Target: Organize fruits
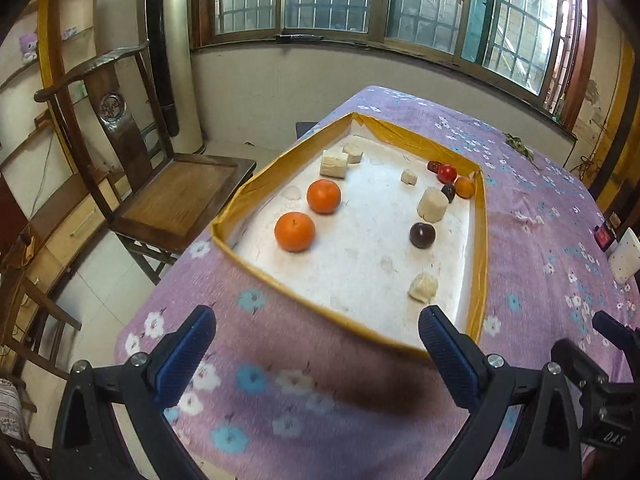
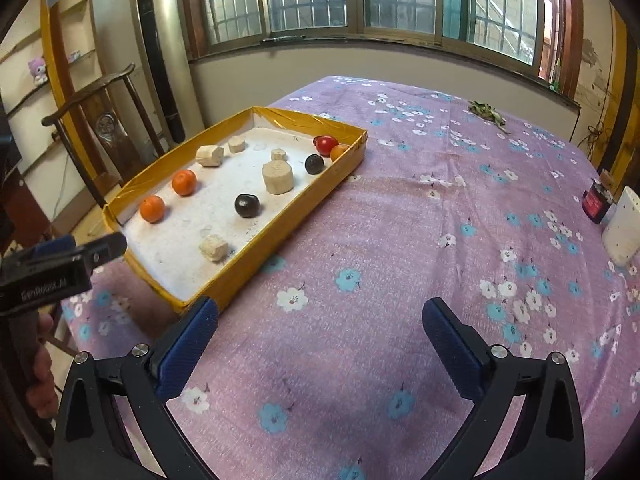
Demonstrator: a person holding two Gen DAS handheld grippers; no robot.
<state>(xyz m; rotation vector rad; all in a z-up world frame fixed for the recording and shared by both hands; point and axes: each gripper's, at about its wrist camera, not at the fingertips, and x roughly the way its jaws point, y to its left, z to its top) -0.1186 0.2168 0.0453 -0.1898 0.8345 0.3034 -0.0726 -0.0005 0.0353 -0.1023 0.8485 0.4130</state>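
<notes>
A shallow tray with yellow taped walls (image 1: 256,178) (image 2: 288,212) lies on the purple flowered cloth. Inside it are two oranges (image 1: 295,231) (image 2: 152,209), a second one (image 1: 323,196) (image 2: 184,182), two dark plums (image 1: 422,235) (image 2: 247,205), several pale banana chunks (image 1: 432,204) (image 2: 277,177), a red tomato (image 1: 447,173) (image 2: 325,145) and a small orange fruit (image 1: 464,187) (image 2: 338,152) at the far corner. My left gripper (image 1: 316,332) hangs open over the tray's near edge, nothing between its fingers. My right gripper (image 2: 320,320) stands open over bare cloth, right of the tray.
A dark wooden chair (image 1: 160,184) stands left of the table. Near the right edge sit a white box (image 2: 622,228) and a small dark red object (image 2: 596,202). Green leaves (image 2: 486,112) lie at the far side. A hand (image 2: 40,372) holds the left gripper's body.
</notes>
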